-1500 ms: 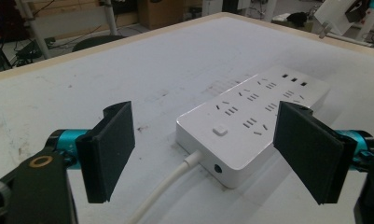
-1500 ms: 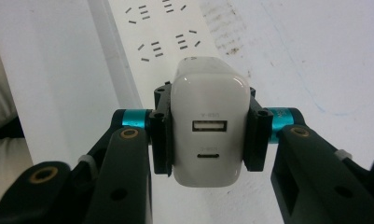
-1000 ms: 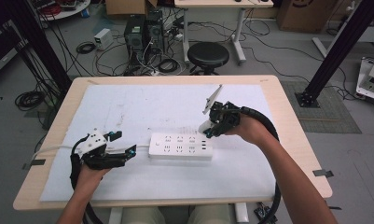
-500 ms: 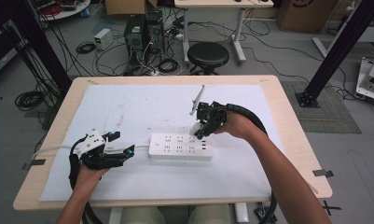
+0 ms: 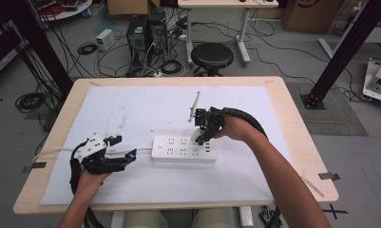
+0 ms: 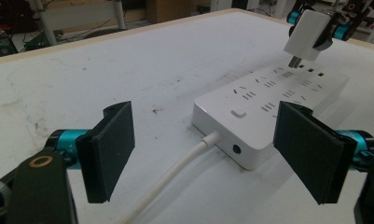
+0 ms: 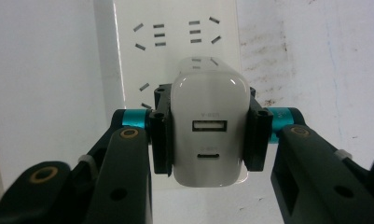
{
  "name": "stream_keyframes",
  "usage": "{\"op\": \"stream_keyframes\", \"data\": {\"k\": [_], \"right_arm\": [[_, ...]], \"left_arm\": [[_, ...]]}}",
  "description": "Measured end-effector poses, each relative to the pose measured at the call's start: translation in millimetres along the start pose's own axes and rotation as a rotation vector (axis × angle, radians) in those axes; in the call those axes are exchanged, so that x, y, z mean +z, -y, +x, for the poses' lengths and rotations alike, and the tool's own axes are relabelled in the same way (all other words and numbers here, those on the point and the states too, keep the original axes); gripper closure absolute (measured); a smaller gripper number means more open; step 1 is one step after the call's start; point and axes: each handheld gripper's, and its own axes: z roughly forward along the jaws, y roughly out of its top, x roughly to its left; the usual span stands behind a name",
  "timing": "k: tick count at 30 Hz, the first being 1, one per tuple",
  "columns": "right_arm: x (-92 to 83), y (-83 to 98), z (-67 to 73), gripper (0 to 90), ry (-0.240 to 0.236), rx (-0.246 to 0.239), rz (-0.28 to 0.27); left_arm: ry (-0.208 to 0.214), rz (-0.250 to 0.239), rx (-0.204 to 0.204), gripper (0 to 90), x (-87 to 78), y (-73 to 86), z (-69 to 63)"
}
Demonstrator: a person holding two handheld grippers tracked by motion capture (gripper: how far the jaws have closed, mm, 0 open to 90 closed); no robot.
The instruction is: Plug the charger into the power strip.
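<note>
A white power strip (image 5: 178, 148) (image 6: 268, 93) (image 7: 175, 28) lies flat near the middle of the table. Its white cable (image 6: 175, 172) runs off toward the left. My right gripper (image 5: 203, 130) (image 7: 207, 135) is shut on a white USB charger (image 5: 196, 137) (image 6: 306, 35) (image 7: 208, 93) and holds it over the strip's right end. The prongs point down and stand right at the strip's sockets; I cannot tell whether they are in. My left gripper (image 5: 124, 147) (image 6: 211, 154) rests open just left of the strip, jaws wide on either side of its cable end.
A white mat (image 5: 131, 109) covers most of the wooden table (image 5: 292, 123). Behind the table stand a black stool (image 5: 212, 56), computer towers (image 5: 145, 31) and loose floor cables. A black frame post (image 5: 340, 52) rises at the right.
My right gripper has carried the charger leftward and down, from beyond the strip's right end to just over its sockets. The left gripper has stayed put.
</note>
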Motion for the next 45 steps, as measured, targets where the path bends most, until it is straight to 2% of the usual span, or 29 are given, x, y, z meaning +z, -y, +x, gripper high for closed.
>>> {"op": "stream_keyframes", "data": {"k": [6, 9, 18, 21, 25, 33, 44, 45], "right_arm": [[6.1, -1.7, -1.9, 63.1, -0.009, -0.017, 0.016], [7.3, -3.0, -1.5, 63.1, 0.002, -0.029, 0.025], [10.7, -15.6, 2.7, 63.3, 0.026, -0.092, 0.098], [10.9, -16.8, 1.9, 63.4, 0.021, -0.084, 0.104], [11.2, -17.5, 1.8, 63.4, 0.019, -0.050, 0.106], [13.8, -24.7, 6.0, 63.5, 0.041, -0.103, 0.126], [16.2, -28.7, 8.0, 63.4, 0.047, -0.096, 0.145], [22.7, -29.1, 9.3, 63.5, 0.059, -0.104, 0.178]], "left_arm": [[-0.002, -0.003, -0.004, 20.6, -1.3, 1.7, 2.0], [-0.001, -0.001, -0.007, 20.6, -1.5, 3.2, 3.4], [-0.003, -0.004, -0.017, 20.6, -0.5, 6.1, 5.5], [0.000, -0.004, -0.013, 20.6, -0.3, 6.2, 5.5], [-0.002, -0.004, -0.014, 20.6, -0.5, 6.3, 5.5], [-0.006, -0.008, -0.021, 20.6, 1.2, 6.3, 5.8], [-0.016, -0.013, -0.028, 20.6, 1.1, 10.6, 5.8], [-0.016, -0.014, -0.025, 20.6, 0.8, 10.5, 5.8]]}}
